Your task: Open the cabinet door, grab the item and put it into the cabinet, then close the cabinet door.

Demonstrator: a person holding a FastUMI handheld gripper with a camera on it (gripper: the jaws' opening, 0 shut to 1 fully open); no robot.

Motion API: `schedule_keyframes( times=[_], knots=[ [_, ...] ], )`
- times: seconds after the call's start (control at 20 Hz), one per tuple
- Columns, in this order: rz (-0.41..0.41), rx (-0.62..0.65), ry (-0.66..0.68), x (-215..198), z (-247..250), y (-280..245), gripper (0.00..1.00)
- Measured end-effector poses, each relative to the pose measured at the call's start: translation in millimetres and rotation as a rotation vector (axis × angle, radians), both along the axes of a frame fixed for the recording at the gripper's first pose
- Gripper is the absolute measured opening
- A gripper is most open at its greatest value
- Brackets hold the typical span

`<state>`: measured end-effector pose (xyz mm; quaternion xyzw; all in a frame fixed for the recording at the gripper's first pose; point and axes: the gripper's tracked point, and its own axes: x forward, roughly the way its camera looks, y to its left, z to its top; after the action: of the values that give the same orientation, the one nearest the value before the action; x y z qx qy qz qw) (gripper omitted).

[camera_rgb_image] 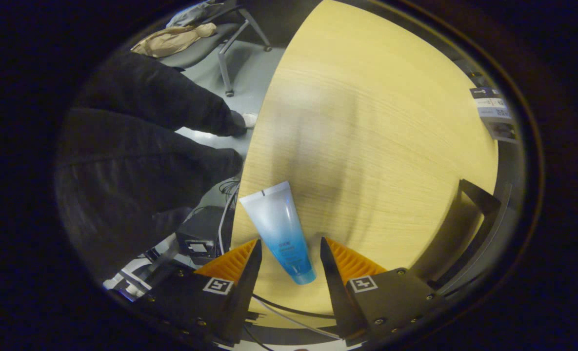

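A white-to-blue squeeze tube (281, 229) lies flat on the light wooden table (376, 136). Its blue cap end rests between my two fingers and its flat crimped end points away from them, toward the table's edge. My gripper (289, 251) hovers over the tube with the fingers open, a gap showing on each side of the tube, so neither finger touches it.
A person's dark-trousered legs (137, 161) stand just off the table's edge, beside the tube. Beyond them a grey chair (206, 41) holds a tan bag. A dark angled panel (469, 229) rises at the table's other side. Cables (225, 200) hang at the table edge.
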<state>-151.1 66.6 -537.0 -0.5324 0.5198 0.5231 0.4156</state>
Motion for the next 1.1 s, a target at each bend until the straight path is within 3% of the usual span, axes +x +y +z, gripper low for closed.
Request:
schedule_keyframes(
  times=[0.4,0.5,0.6,0.65,0.7,0.85,1.1],
  knots=[
    [0.063,0.019,-0.029,7.9,-17.1,1.1,0.69],
    [0.024,0.016,-0.020,4.1,-17.4,2.5,0.51],
    [0.010,0.029,-0.024,4.4,-4.5,10.8,0.52],
    [-0.005,0.041,-0.026,3.1,-18.6,2.7,0.43],
    [-0.019,0.053,-0.031,2.7,-18.8,3.6,0.42],
    [-0.107,0.104,-0.054,2.7,-15.3,3.8,0.42],
    [-0.372,0.140,-0.081,4.8,-9.9,-0.4,0.42]
  ],
)
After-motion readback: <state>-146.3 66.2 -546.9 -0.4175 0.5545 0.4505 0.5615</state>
